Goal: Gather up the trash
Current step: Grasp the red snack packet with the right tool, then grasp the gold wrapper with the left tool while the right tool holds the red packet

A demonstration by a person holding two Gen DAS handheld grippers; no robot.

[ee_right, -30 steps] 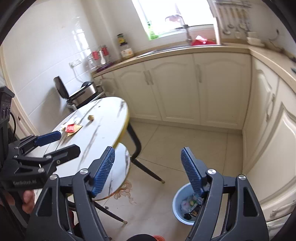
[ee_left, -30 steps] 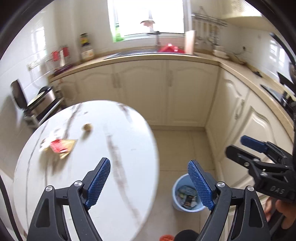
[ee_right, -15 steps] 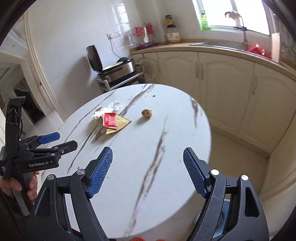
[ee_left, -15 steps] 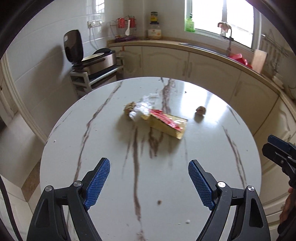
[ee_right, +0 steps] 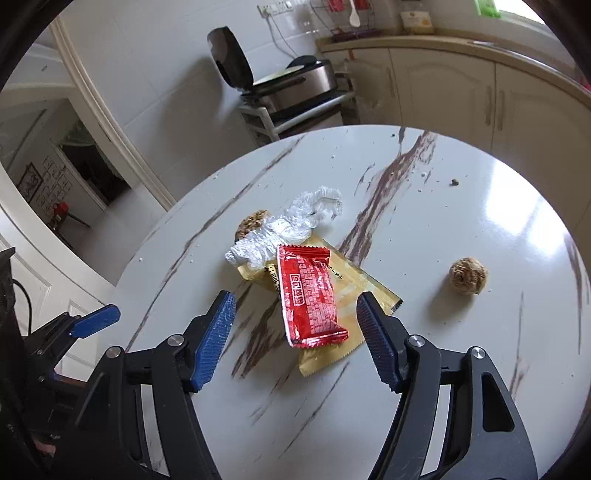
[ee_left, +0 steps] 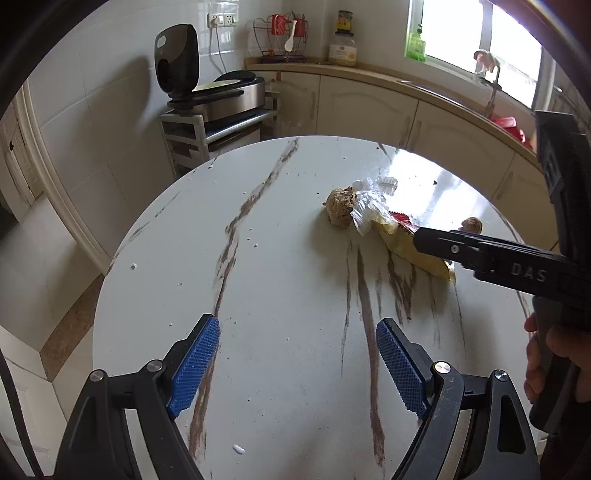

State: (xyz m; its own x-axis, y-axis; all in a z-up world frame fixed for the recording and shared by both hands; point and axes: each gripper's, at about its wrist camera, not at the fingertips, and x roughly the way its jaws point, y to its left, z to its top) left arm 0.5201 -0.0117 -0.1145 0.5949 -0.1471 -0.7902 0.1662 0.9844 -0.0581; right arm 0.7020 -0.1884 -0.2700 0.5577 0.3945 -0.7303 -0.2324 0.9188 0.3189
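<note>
Trash lies in a loose cluster on the round white table (ee_right: 424,229), whose glossy top carries brown marble-like veins and scattered crumbs. The cluster consists of a red wrapper (ee_right: 308,295) lying on a yellow wrapper (ee_right: 354,295), crumpled clear plastic (ee_right: 295,225) touching their far end, and a brown lump (ee_right: 253,223) partly under the plastic. A second brown ball (ee_right: 467,275) sits apart, to the right of the wrappers in the right wrist view. The right gripper (ee_right: 297,332) hangs over the near end of the red wrapper; its jaws have just been closing, the blue pads still stand clear on either side of the wrapper, and nothing is gripped. The left gripper (ee_left: 297,363) is held wide apart over bare tabletop, well short of the cluster, with nothing between its pads. In the left wrist view the right gripper's black arm crosses in front of the yellow wrapper (ee_left: 413,243) and hides its right part; a hand (ee_left: 554,365) holds that tool at the right edge. Beyond the table, cream cabinets (ee_left: 369,107) run under a tan counter along white tiled walls. A steel appliance (ee_left: 221,96) with a raised black lid stands on a white cart (ee_left: 207,129) beside the cabinets. A jar (ee_left: 342,50), a wire rack (ee_left: 284,37) and a green bottle (ee_left: 416,42) stand on the counter near the window (ee_left: 476,33). A doorway (ee_right: 74,162) opens at the left of the right wrist view.
</note>
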